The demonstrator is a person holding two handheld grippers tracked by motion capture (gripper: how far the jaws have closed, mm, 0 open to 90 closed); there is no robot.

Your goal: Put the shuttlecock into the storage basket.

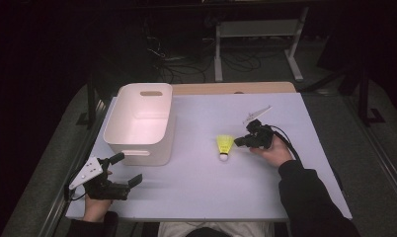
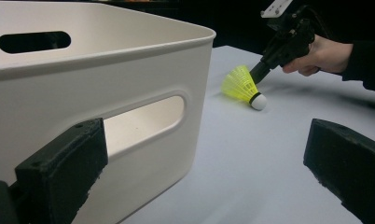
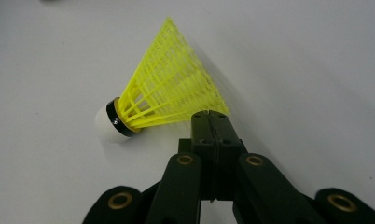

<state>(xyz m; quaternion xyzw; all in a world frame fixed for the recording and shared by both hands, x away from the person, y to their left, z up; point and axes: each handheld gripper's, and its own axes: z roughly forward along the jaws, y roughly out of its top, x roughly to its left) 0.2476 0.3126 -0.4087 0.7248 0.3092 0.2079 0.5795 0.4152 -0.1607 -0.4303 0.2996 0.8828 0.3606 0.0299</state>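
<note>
Right gripper (image 1: 240, 141) low, fingers pressed together at shuttlecock (image 1: 225, 145) skirt.

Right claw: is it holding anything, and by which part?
The right claw is shut on the shuttlecock, pinching the rim of its yellow skirt; the shuttlecock lies on the table.

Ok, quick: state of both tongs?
Left tongs: open, holding nothing, beside the white bin.
Right tongs: closed on the rim of the yellow shuttlecock.
</note>
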